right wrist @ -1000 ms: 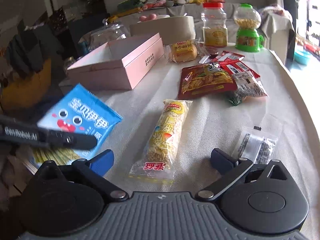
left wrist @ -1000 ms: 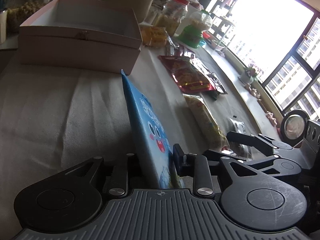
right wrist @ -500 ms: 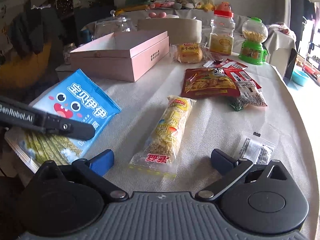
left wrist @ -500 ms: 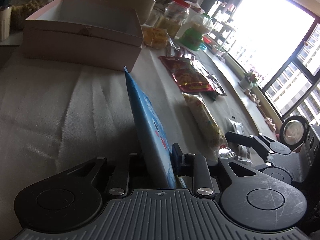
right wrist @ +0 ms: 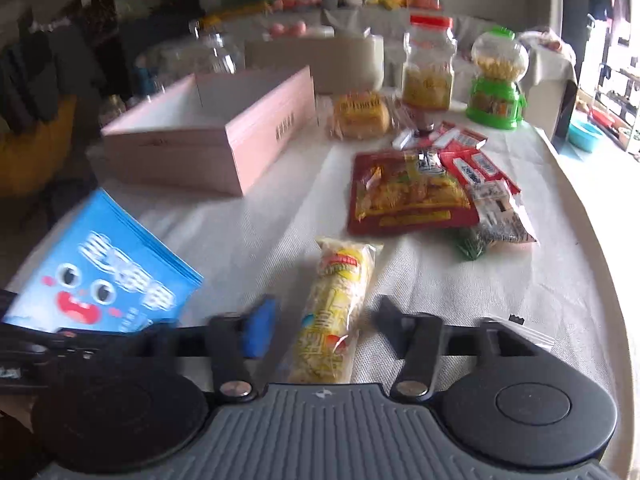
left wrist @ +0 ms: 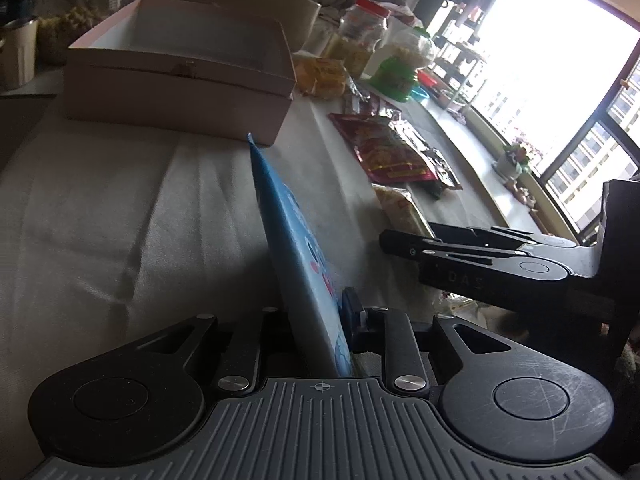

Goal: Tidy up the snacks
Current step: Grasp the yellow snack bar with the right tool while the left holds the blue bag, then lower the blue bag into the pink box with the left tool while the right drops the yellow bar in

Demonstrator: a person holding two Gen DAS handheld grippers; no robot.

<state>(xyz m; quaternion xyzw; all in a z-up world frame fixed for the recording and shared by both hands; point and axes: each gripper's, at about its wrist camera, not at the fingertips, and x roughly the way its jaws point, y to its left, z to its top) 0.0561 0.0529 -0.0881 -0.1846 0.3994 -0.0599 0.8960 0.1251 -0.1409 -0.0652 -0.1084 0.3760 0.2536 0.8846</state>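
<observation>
Blue snack pouch (left wrist: 298,248) with cartoon eyes and a red mouth stands on edge at centre frame, clamped in the left gripper (left wrist: 320,320). The right gripper (right wrist: 320,320) has just been closing, fingers astride a yellow snack roll (right wrist: 340,300); contact unclear. White cloth surface (right wrist: 460,300), pink box (right wrist: 224,132) upper left.
</observation>
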